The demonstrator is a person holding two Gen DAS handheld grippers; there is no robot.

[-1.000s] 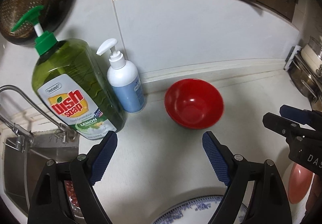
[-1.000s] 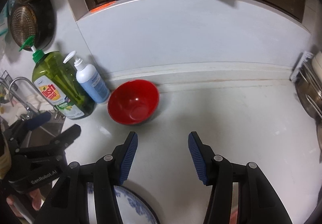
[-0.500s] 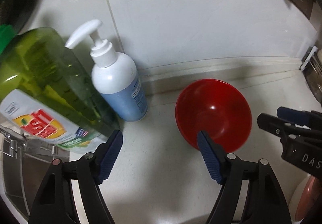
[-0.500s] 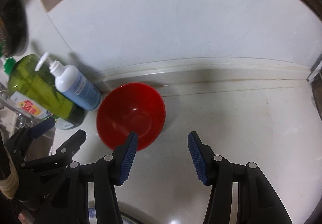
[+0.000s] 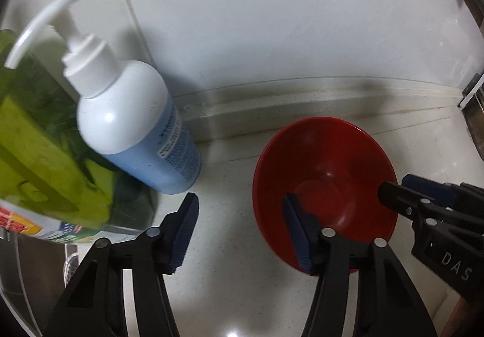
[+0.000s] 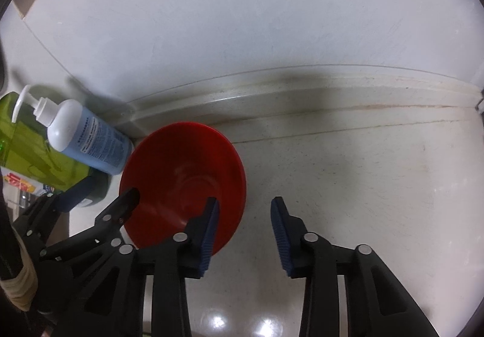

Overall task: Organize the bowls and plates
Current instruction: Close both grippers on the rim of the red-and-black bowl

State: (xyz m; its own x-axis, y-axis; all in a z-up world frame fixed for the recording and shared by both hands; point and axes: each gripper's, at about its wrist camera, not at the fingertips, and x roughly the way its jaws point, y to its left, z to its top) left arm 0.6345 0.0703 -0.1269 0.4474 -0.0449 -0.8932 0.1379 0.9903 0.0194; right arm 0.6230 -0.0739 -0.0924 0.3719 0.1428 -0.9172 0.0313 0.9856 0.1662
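A red bowl stands upright on the pale counter near the back wall. My left gripper straddles its left rim: one blue pad is inside the bowl, the other outside over the counter. Its jaws are closing, and the pads do not press on the rim. My right gripper straddles the bowl's right rim the same way, its jaws closing too, with a gap still on both sides of the rim. In the left wrist view the right gripper shows at the bowl's right side.
A white and blue pump bottle stands just left of the bowl, with a large green dish soap bottle behind it. A steel sink lies at the lower left. The backsplash ledge runs close behind the bowl.
Both grippers have come down and forward to the red bowl. Their jaws have narrowed. Each now has one finger inside the bowl, where before both hung short of it.
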